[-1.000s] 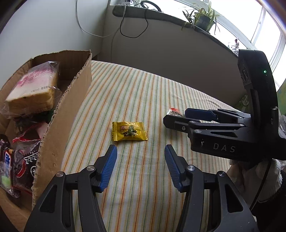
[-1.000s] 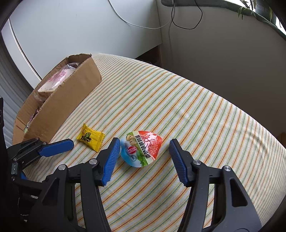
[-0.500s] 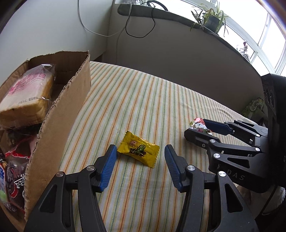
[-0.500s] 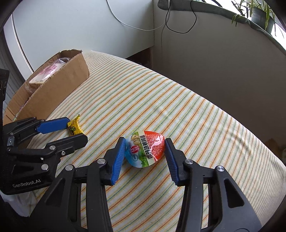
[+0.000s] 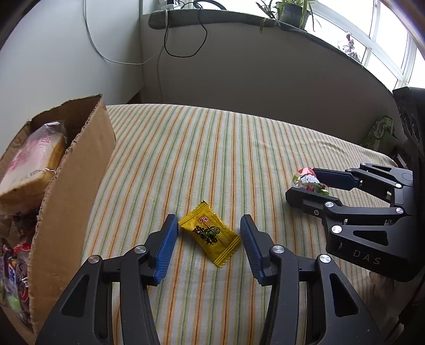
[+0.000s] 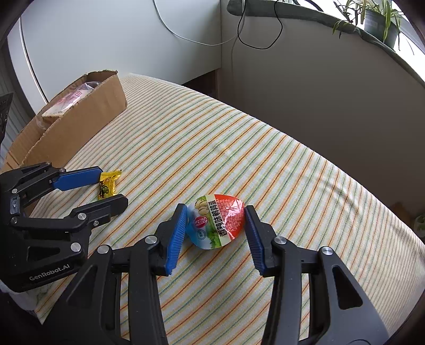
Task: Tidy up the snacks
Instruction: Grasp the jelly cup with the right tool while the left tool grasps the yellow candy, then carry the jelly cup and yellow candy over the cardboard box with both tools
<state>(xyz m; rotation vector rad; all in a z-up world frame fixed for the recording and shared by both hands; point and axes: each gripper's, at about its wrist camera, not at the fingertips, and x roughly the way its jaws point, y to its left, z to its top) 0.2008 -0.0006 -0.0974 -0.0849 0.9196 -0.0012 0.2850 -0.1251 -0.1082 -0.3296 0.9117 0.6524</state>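
Note:
A yellow candy [image 5: 209, 236] lies on the striped cloth between the blue pads of my left gripper [image 5: 209, 225]. The jaws are closing and the pads stand right at its two ends without squeezing it. To its right, my right gripper [image 6: 215, 209] is shut on a round red, green and white snack cup [image 6: 216, 223] that rests on the cloth, with both pads against its sides. In the left wrist view that cup [image 5: 308, 180] shows between the right gripper's [image 5: 302, 181] fingers. The right wrist view has the left gripper [image 6: 113, 185] around the candy [image 6: 107, 183].
An open cardboard box [image 5: 71, 191] stands at the left, holding a wrapped bread loaf [image 5: 34, 159] and several other snack packets. A grey wall with hanging cables [image 5: 183, 39] runs behind the table. Potted plants [image 6: 377, 18] sit on the sill.
My left gripper came forward until the candy lay between its pads, and its jaws narrowed. The right jaws closed in from either side onto the snack cup.

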